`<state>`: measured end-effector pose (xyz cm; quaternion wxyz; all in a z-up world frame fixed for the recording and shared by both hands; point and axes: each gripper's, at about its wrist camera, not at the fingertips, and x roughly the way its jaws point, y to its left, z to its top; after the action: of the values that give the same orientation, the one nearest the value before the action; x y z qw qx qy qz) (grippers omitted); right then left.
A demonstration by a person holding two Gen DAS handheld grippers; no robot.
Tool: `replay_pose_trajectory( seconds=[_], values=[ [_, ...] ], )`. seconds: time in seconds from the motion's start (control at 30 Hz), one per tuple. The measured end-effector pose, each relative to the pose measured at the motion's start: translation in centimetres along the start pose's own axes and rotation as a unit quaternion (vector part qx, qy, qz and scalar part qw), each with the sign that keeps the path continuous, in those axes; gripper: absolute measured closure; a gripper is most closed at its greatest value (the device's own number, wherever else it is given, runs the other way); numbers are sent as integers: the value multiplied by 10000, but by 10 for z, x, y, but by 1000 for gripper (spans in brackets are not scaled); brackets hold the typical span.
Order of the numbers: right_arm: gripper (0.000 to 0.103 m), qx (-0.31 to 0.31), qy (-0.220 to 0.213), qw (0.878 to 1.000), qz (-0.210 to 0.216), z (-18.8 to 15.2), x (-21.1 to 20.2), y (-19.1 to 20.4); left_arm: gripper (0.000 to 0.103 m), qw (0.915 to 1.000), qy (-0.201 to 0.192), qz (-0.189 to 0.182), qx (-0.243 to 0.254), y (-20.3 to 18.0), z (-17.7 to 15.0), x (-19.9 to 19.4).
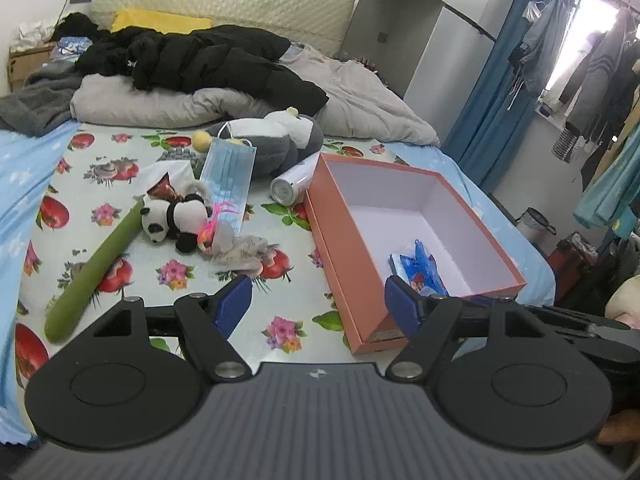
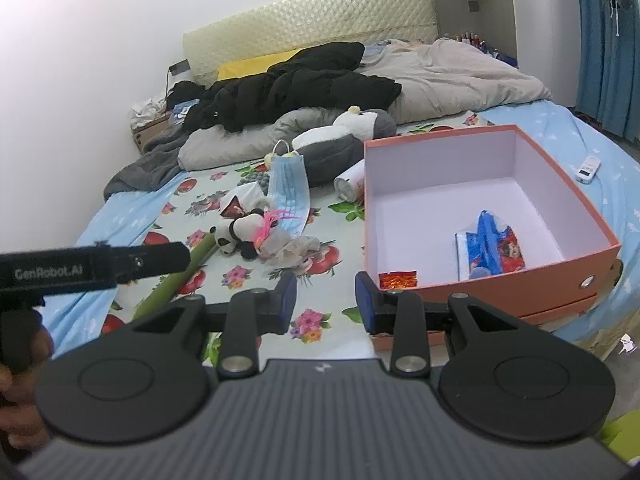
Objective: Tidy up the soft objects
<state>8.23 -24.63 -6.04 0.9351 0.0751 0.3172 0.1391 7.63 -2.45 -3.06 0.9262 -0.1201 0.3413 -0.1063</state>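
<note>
A small panda plush [image 1: 174,222] [image 2: 240,234] lies on the flowered sheet beside a grey toy with pink tufts [image 1: 228,236] [image 2: 280,236]. A large grey-and-white penguin plush [image 1: 276,136] [image 2: 344,140] lies behind it. A blue face mask [image 1: 228,178] [image 2: 290,194] lies between them. The orange box [image 1: 340,248] [image 2: 520,280] is open at the right and holds a blue packet [image 1: 420,266] [image 2: 488,250]. My left gripper [image 1: 318,306] is open and empty, near the box's front corner. My right gripper [image 2: 326,304] is open and empty, just left of the box.
A long green stick [image 1: 92,268] [image 2: 176,280] lies at the left. A white cylinder [image 1: 294,186] [image 2: 352,184] lies behind the box. Black jacket [image 1: 208,60] and grey quilt [image 1: 360,100] cover the bed's far end. A remote [image 2: 588,168] lies at the right.
</note>
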Motion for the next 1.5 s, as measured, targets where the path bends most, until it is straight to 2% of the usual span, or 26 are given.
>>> replay_pose_trajectory(
  seconds=[0.13,0.53,0.67,0.87,1.2,1.4,1.5],
  values=[
    [67,25,83,9999,-57,-6,6,8,26,9999,10,131,40,14,-5,1],
    [67,-332,459,9983,138,-9,39,44,27,9974,-85,425,-580,78,-12,2],
    [67,-437,621,9969,225,-9,62,50,27,9957,-116,561,-731,100,-15,14],
    [67,-445,884,9945,349,-11,112,55,27,9911,-40,691,-1141,139,-10,58],
    [67,-440,976,9936,354,4,203,52,27,9897,106,784,-1194,195,13,157],
    [67,-340,1243,9907,435,11,257,48,27,9873,30,854,-1343,224,30,203],
    [49,-239,1372,9892,454,14,278,47,27,9867,-22,869,-1373,235,38,221]
  ],
)
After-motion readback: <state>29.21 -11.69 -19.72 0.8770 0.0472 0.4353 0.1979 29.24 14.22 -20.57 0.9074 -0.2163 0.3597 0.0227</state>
